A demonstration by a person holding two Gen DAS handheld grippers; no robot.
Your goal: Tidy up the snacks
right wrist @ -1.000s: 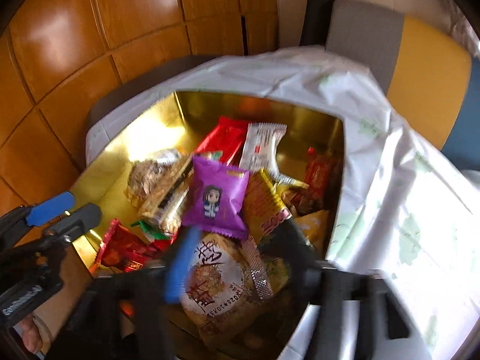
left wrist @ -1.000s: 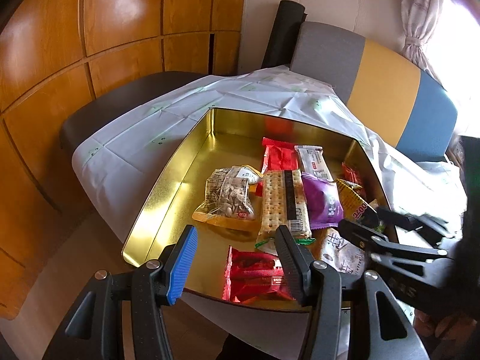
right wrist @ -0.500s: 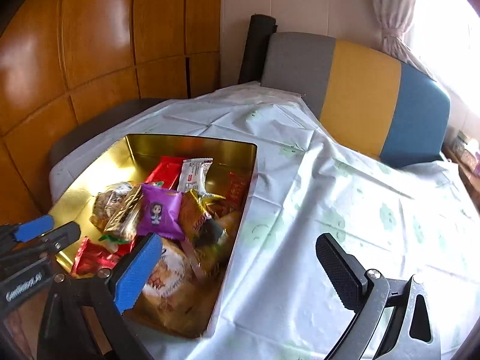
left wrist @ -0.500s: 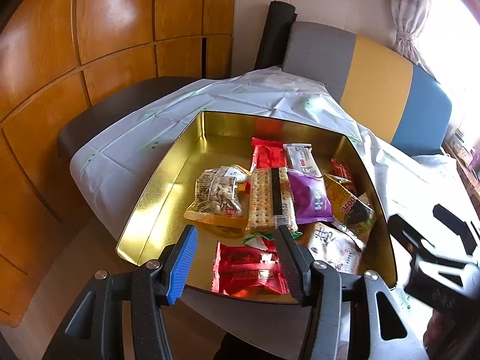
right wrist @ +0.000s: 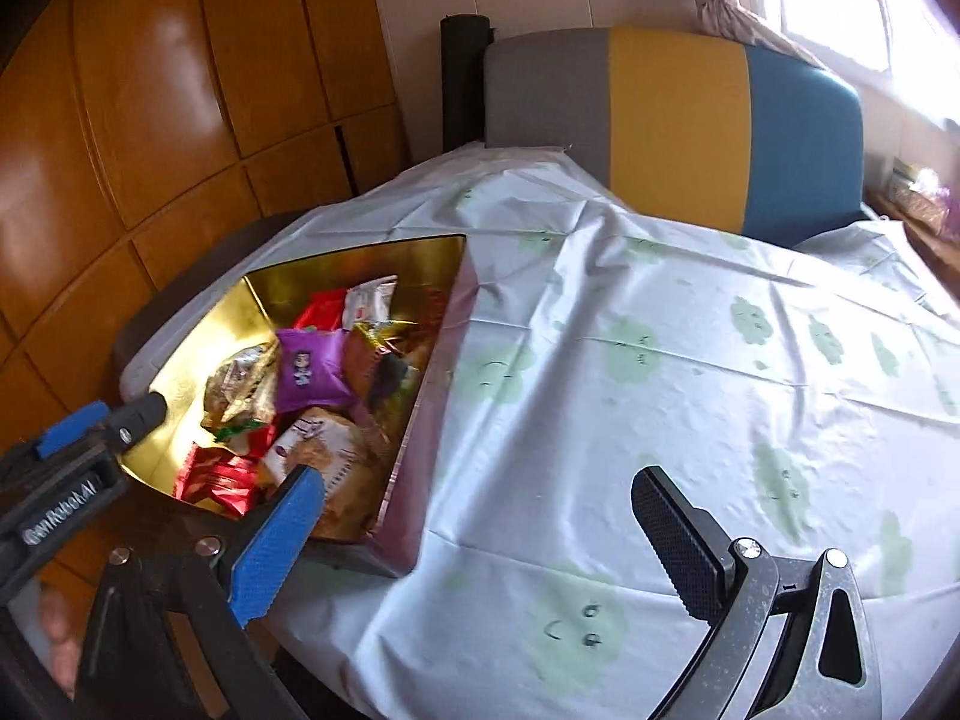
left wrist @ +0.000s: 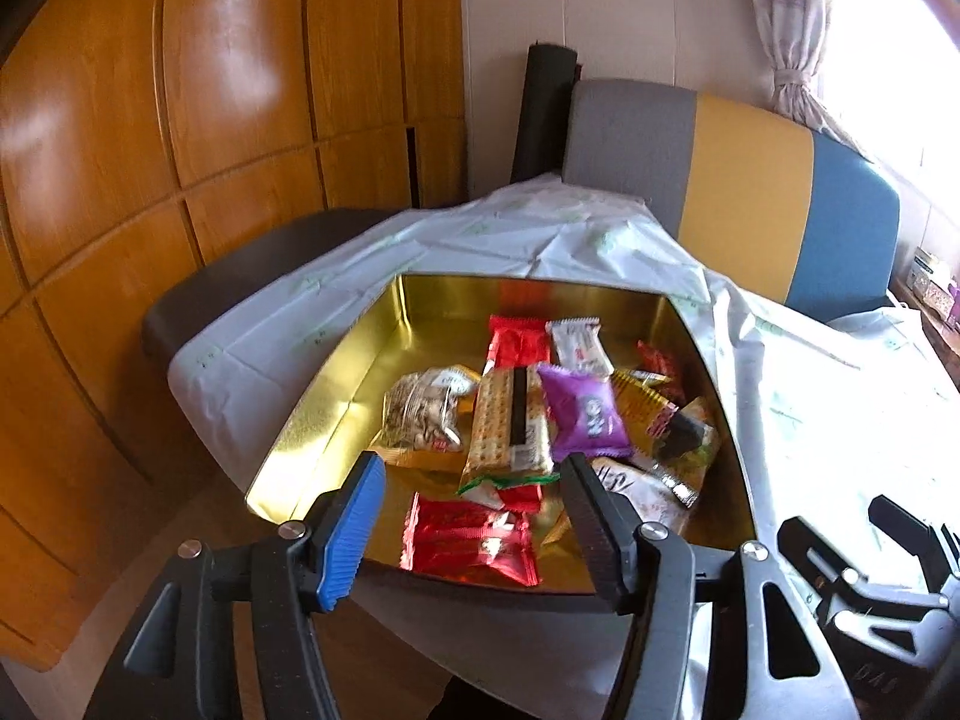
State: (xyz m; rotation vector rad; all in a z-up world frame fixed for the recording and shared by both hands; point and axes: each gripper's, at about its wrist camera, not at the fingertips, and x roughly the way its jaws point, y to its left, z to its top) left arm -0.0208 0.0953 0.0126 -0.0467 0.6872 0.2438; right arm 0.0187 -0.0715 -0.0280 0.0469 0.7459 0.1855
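A gold tin box [left wrist: 336, 396] sits at the table's left corner and holds several snack packs: a purple pack [left wrist: 585, 417], a cracker pack [left wrist: 510, 420], a red pack [left wrist: 468, 543] and a seed bag [left wrist: 420, 408]. The box also shows in the right wrist view [right wrist: 198, 348]. My left gripper [left wrist: 471, 516] is open and empty, held just before the box's near edge. My right gripper [right wrist: 480, 522] is open and empty, above the tablecloth to the right of the box.
A white tablecloth [right wrist: 690, 372] with green prints covers the table. A grey, yellow and blue bench back [left wrist: 732, 192] stands behind the table. Wooden wall panels [left wrist: 180, 150] are on the left. A dark chair [left wrist: 252, 264] sits by the far left corner.
My right gripper has withdrawn from over the snacks and swung right, over the tablecloth, and now stands wide open. My left gripper has pulled back a little from the box.
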